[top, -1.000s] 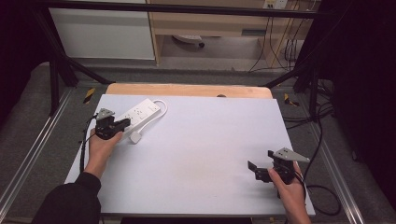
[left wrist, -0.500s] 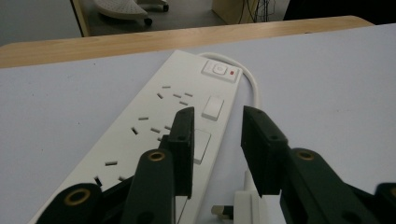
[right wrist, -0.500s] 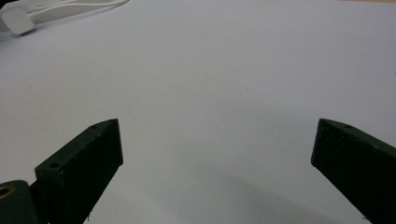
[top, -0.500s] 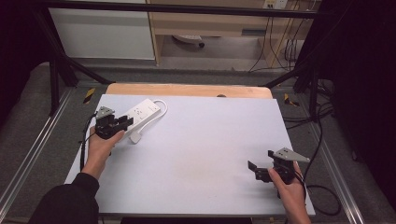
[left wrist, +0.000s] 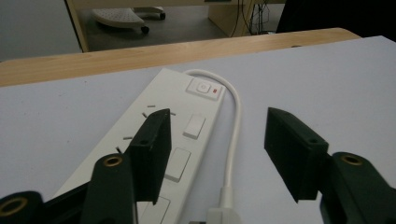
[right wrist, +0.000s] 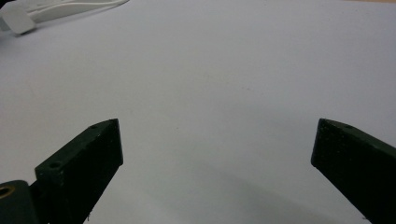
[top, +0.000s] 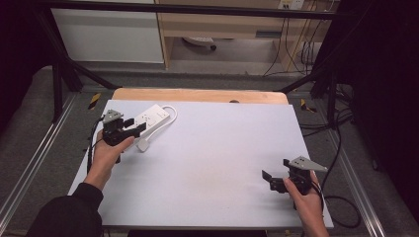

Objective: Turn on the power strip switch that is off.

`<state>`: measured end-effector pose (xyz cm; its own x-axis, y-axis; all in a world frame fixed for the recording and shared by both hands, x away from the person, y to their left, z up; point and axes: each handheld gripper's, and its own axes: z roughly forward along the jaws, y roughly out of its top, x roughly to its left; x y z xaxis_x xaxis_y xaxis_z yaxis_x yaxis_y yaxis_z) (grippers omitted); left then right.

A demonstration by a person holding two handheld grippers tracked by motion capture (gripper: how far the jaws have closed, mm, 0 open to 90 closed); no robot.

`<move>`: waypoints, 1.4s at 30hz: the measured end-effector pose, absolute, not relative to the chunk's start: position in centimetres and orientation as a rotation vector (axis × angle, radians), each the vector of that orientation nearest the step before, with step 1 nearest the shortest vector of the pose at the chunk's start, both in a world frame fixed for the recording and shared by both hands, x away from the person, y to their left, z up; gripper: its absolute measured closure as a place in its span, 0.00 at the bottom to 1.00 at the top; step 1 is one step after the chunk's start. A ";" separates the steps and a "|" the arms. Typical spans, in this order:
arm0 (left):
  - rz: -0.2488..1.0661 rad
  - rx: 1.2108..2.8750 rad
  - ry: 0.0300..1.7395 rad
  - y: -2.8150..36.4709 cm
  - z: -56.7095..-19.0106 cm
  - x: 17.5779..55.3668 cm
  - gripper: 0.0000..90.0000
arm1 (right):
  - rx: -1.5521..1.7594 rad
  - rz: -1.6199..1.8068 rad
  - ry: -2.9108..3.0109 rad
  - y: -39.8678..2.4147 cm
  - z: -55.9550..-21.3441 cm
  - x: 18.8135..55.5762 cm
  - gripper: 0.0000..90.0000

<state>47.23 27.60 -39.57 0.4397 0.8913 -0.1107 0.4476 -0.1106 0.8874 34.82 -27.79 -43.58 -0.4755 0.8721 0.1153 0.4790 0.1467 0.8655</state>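
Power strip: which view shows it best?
Left gripper view: the power strip is close, showing its sockets, switch and cord. The high view gives its whole outline, small. The right gripper view catches a corner far off.

Grey floor (top: 207,81), white cabinet (top: 106,34) and wooden shelving (top: 222,22) behind.

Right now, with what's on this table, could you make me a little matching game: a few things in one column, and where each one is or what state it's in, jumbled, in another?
Things:
1. power strip
2. white plug
3. left gripper
4. right gripper

Places or states:
A. open over bare tabletop, near right corner
B. lies at the far left of the table, its cable looping round its far end
C. open, one jaw over the strip
D. lies on the tabletop just right of the person's left hand

Pairs: 1-B, 2-D, 3-C, 4-A
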 end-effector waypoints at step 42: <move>0.496 1.688 1.080 27.4 -37.4 42.5 0.07 | 1.289 1.270 2.018 -27.7 -43.6 34.8 0.03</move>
